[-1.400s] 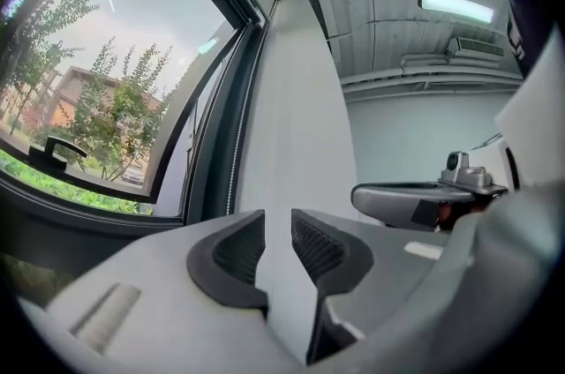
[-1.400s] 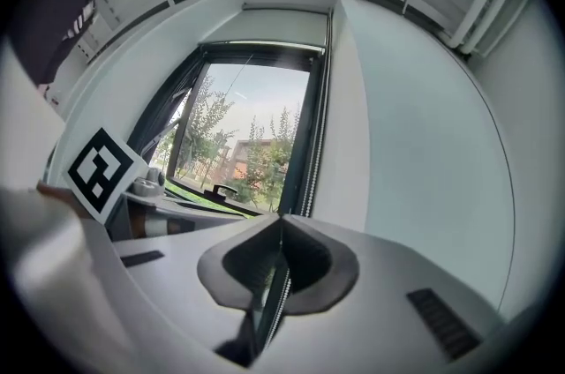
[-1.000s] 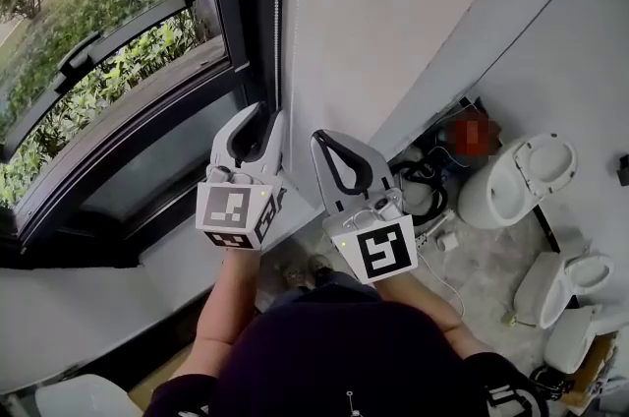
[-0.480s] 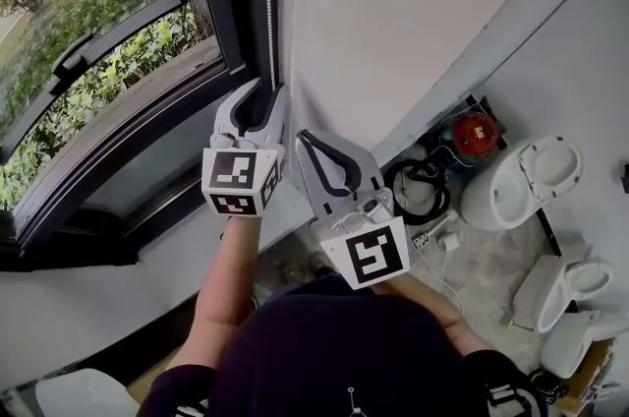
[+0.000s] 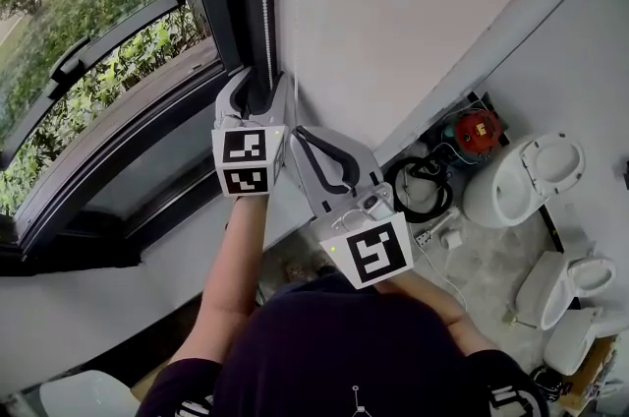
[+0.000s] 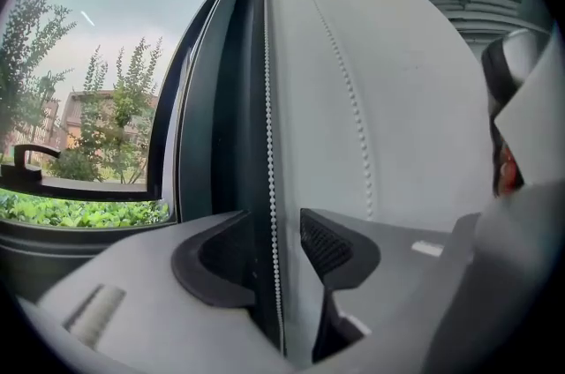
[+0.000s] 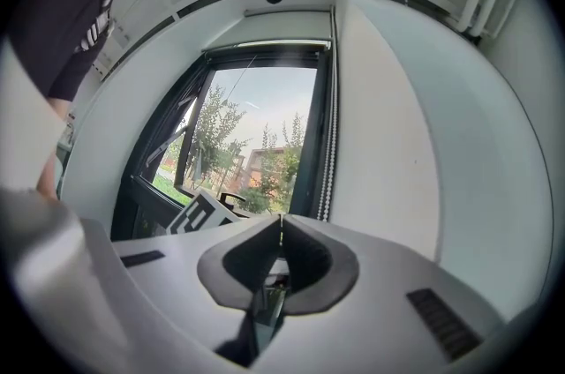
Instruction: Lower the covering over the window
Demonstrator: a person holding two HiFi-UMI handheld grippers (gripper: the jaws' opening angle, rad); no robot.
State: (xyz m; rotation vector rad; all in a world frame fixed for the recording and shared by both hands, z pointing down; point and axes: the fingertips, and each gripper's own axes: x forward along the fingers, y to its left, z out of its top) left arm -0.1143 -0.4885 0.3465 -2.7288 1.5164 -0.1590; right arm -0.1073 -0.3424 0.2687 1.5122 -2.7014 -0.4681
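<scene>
Window [image 5: 98,81] not yet covered. Left tool [image 5: 257,83], jaws just opening, straddles the chain [image 6: 270,187] ungripped; right tool [image 7: 281,227] is shut, empty.

wall [image 5: 413,2]: white | window [image 5: 98,71]: dark frame (greenery outside) | floor [image 5: 486,272]: cluttered

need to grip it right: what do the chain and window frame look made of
Chain: small white beads, matte, likely plastic. Frame: dark, smooth, straight-edged profiles, probably painted metal; plastic can't be ruled out.
</scene>
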